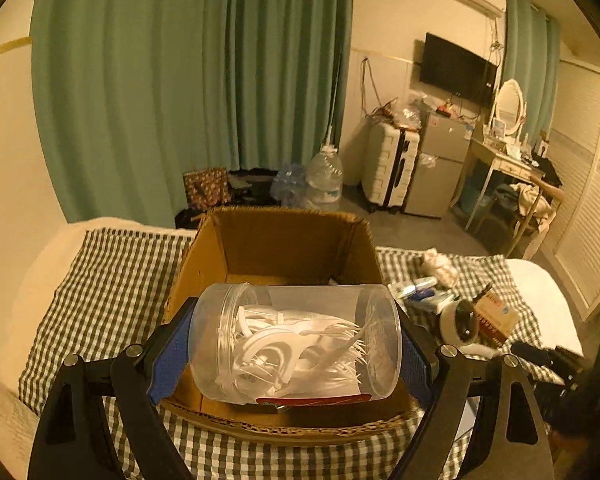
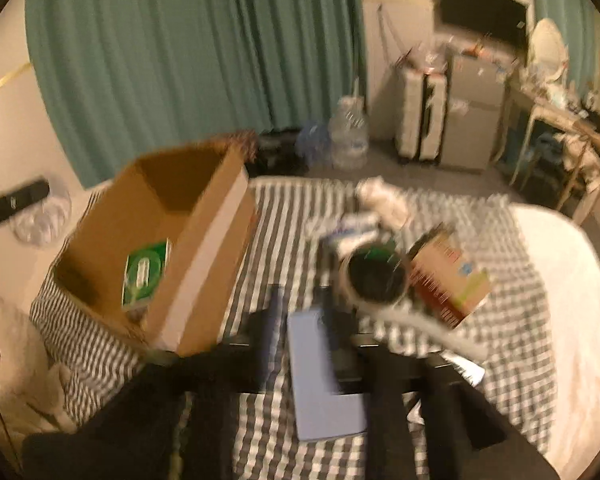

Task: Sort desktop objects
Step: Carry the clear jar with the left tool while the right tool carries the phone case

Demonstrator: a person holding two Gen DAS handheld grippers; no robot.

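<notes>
Black gripper arms with blue pads fill the bottom of the left wrist view, where the left gripper (image 1: 296,344) stands wide and is clamped on a clear plastic jar (image 1: 296,344) lying on its side, 1 pad on each end. White plastic floss picks (image 1: 300,344) fill the jar. It hangs over the open brown cardboard box (image 1: 204,264), just above the near wall. The box sits on a green-and-white checked cloth (image 1: 112,280) spread over a pale bed (image 1: 548,304).

On the cloth to the right of the box lie a white round camera-like device (image 1: 460,322), a red and tan carton (image 1: 496,316) touching it, and a crumpled white wad (image 1: 440,264) farther back.

Teal curtains (image 1: 180,80) hang behind, with clear water bottles (image 1: 324,176) on the floor, a white suitcase (image 1: 388,168), a small grey fridge (image 1: 440,168), a wall-mounted black television (image 1: 456,68) and a dressing table with an oval mirror (image 1: 508,106).

Motion blur smears the right wrist view. The right gripper (image 2: 304,320) has its 2 dark fingers apart, a flat pale blue rectangular item (image 2: 324,376) lying on the cloth between them; whether they touch it I cannot tell. A green packet (image 2: 144,276) lies inside the box.
</notes>
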